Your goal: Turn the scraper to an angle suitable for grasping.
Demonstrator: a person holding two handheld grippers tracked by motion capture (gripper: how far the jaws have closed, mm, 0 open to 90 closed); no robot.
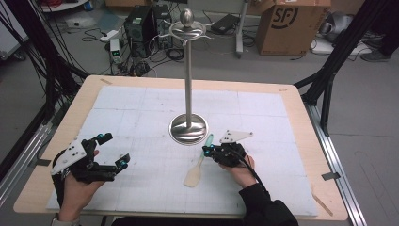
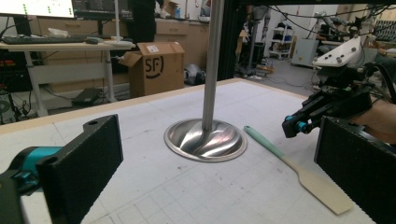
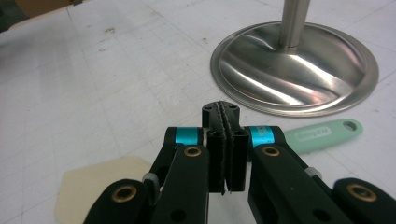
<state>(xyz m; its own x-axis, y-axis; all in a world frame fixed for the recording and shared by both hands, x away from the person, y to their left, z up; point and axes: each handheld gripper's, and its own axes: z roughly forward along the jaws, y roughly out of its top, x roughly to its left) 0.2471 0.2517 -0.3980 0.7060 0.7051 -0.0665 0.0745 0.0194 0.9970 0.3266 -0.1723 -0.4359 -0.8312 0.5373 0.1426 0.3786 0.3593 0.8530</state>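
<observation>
At the counter's (image 1: 301, 122) near left, my left tongs (image 1: 109, 149) rest with jaws spread wide and nothing between them. Centre stands a tall steel utensil stand (image 1: 188, 128). Just beside its base lies a spatula (image 1: 197, 169), mint handle toward the stand, cream blade toward me. On the right, my right tongs (image 1: 207, 150) hover over the handle, jaws clenched together on nothing. I judge that, unless they open first, they will knock the handle aside or against the base.

The spatula (image 1: 198, 165) has a mint-green handle and cream blade; the stand (image 1: 188, 128) is shiny silver; the table (image 1: 141, 117) wears a white grid-lined mat; each black hand-held gripper (image 3: 225, 140) carries teal bands.
</observation>
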